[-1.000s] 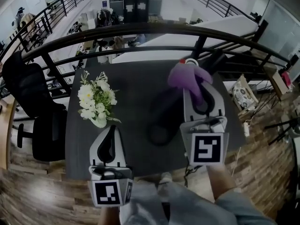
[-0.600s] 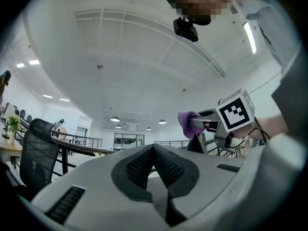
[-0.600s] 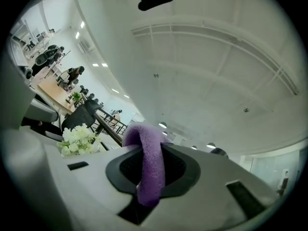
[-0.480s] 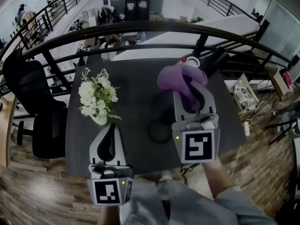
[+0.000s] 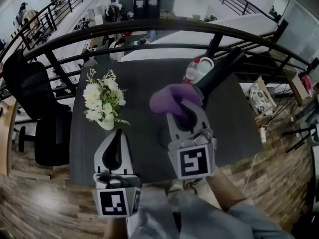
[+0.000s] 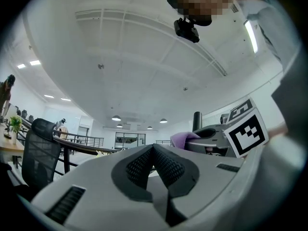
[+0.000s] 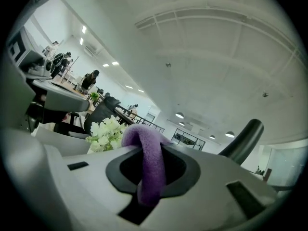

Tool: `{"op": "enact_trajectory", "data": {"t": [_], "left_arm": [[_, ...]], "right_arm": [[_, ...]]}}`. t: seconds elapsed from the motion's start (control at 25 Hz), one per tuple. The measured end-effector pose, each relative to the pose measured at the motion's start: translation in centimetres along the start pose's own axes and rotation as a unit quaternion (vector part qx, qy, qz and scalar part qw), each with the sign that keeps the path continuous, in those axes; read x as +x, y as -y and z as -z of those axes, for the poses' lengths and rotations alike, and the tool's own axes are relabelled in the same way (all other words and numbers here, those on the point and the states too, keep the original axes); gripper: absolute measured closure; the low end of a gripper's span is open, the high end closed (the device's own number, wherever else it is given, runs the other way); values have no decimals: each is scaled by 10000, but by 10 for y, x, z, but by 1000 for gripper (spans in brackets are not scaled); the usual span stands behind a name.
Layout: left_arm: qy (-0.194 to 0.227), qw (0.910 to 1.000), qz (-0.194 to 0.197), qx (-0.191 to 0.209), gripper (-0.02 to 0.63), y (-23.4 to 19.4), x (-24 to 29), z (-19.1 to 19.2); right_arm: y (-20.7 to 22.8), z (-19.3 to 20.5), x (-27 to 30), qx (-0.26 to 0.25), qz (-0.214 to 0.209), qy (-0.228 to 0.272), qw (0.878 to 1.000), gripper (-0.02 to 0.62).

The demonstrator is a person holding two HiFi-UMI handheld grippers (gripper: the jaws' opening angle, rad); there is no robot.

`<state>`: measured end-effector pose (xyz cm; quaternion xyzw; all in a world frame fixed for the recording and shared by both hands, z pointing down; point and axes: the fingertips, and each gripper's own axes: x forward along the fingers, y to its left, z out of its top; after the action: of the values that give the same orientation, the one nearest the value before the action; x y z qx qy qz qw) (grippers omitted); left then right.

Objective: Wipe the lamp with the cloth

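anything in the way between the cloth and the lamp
Nothing visible. The right gripper holds the purple cloth close beside the lamp, at its black arm. The bottle stands farther back, and the flowers are off to the left.

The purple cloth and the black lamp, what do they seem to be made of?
The cloth looks like soft fleece or microfibre: it is fuzzy and matte, and folds limply between the jaws of the right gripper. The lamp looks like smooth, matte black plastic or painted metal; the views cannot settle which.
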<state>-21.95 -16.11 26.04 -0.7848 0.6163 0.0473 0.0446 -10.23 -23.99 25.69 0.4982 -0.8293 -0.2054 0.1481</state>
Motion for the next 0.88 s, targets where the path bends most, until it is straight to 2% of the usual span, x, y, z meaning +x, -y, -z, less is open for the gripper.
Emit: {"op": "enact_trajectory", "data": {"t": [0.24,0.44,0.88], "left_arm": [[-15,10000,29,-3,601,4,2,-2],[-3,10000,67,8,601,10,7,-2],[0,9997,231,19,601,30,21,-4]], "right_arm": [[-27,10,-10,-53,-351,-48,9994,543],[-33,18,-28,-79,-475,-40,9988,543],[17,13,-48,-94,87,205,9997,543]]}}
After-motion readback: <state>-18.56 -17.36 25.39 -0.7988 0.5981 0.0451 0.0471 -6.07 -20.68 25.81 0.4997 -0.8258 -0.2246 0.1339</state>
